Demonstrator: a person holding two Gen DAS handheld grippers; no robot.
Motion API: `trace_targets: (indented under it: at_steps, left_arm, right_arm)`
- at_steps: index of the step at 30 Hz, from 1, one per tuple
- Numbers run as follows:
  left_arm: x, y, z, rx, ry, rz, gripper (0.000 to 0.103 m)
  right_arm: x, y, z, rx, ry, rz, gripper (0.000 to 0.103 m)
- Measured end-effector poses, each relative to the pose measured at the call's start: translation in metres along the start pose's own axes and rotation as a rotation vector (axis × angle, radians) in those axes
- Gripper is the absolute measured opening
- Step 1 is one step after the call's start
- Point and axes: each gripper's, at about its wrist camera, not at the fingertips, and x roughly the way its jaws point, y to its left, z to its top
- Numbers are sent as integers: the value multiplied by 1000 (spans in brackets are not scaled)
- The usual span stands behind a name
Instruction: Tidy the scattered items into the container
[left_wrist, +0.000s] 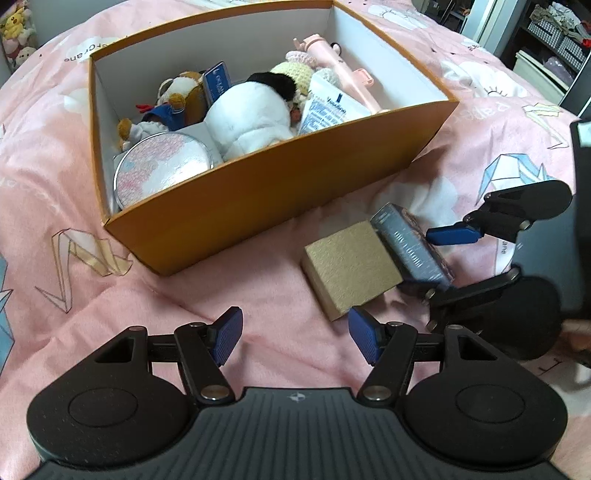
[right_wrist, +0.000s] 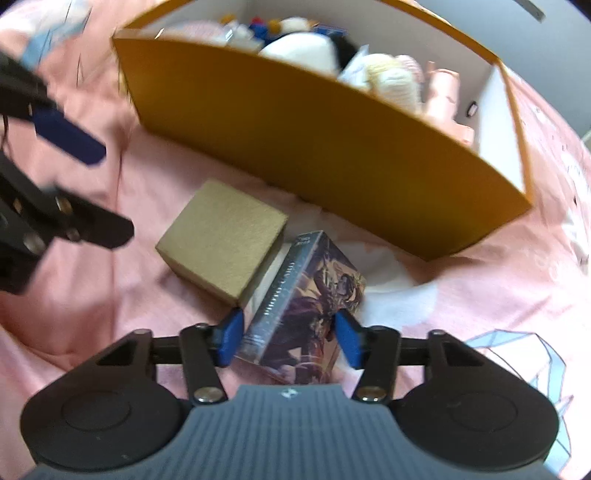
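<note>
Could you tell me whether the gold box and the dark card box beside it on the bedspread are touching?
Touching. In the left wrist view the card box leans against the gold box's right edge with no bedspread visible between them.

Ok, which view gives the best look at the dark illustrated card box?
The right wrist view: the card box fills the centre between the right tool's pads, artwork face visible though blurred. The left wrist view shows it smaller, tilted against the tan box, mostly its printed side.

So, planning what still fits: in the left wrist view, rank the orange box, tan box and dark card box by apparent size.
1. Orange box
2. Tan box
3. Dark card box, partly hidden, so second versus third is unsure.
</note>
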Motion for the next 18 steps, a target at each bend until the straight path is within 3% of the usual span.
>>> trace_targets:
  at_steps: [5, 10, 18]
  left_arm:
    - [-3, -6, 9, 22, -19, -36, 75]
    - [4, -12, 27, -5, 17, -79, 75]
    - [31, -31, 52, -75, 104, -56, 75]
  right_arm:
    - [-13, -29, -1, 117, -3, 35, 37]
    - [-16, -32, 1, 153, -11, -39, 36]
    - [-9, -43, -7, 201, -20, 24, 35]
